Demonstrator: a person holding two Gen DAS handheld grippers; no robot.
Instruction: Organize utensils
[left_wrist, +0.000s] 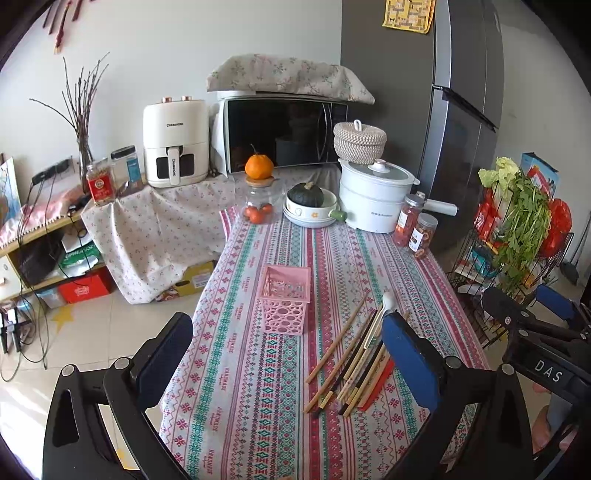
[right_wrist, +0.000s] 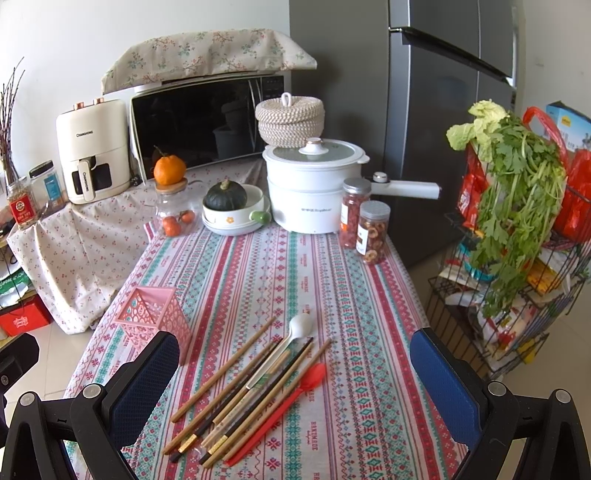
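Both tools, left tool (left_wrist: 288, 354) and right tool (right_wrist: 295, 369), gape empty above the chopsticks (right_wrist: 236, 391) (beside a pink basket (right_wrist: 153, 314)).

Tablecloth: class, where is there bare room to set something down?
Free: the wide middle of the tablecloth between the pink basket and the jars; also right of the red spoon. Crowded: the far edge and the chopsticks.
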